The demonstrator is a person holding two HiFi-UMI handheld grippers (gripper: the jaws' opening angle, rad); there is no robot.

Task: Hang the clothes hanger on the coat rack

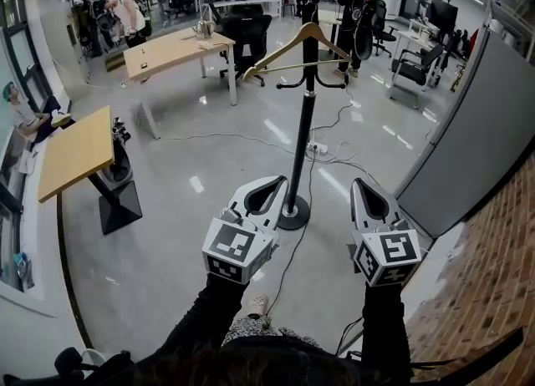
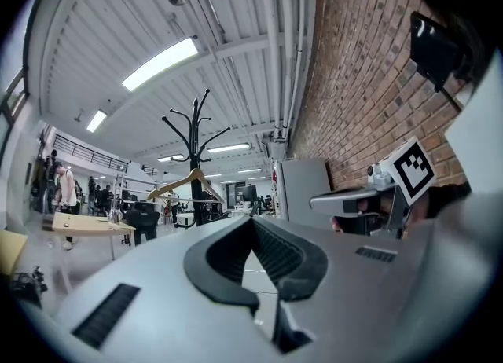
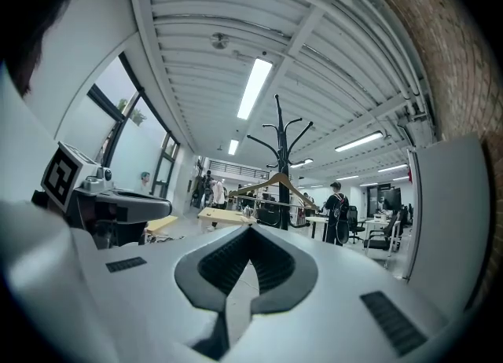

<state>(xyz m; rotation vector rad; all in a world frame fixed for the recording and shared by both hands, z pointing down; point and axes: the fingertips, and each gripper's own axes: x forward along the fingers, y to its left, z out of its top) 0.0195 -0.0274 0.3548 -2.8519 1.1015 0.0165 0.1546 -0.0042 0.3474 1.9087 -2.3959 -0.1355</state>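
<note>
Wooden hanger (image 1: 280, 48) on coat rack (image 1: 307, 134), hook up, bar level; left gripper (image 1: 280, 181), right gripper (image 1: 358, 182) closed, empty.

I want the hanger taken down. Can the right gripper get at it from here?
Probably, once moved closer: nothing stands between the right gripper and the hanger on the coat rack, but its jaws are shut and must open first.

No legible words, brands or numbers, only black-and-white square code markers (image 1: 234, 242) on left gripper (image 1: 272, 185) and right gripper (image 1: 364, 185)
</note>
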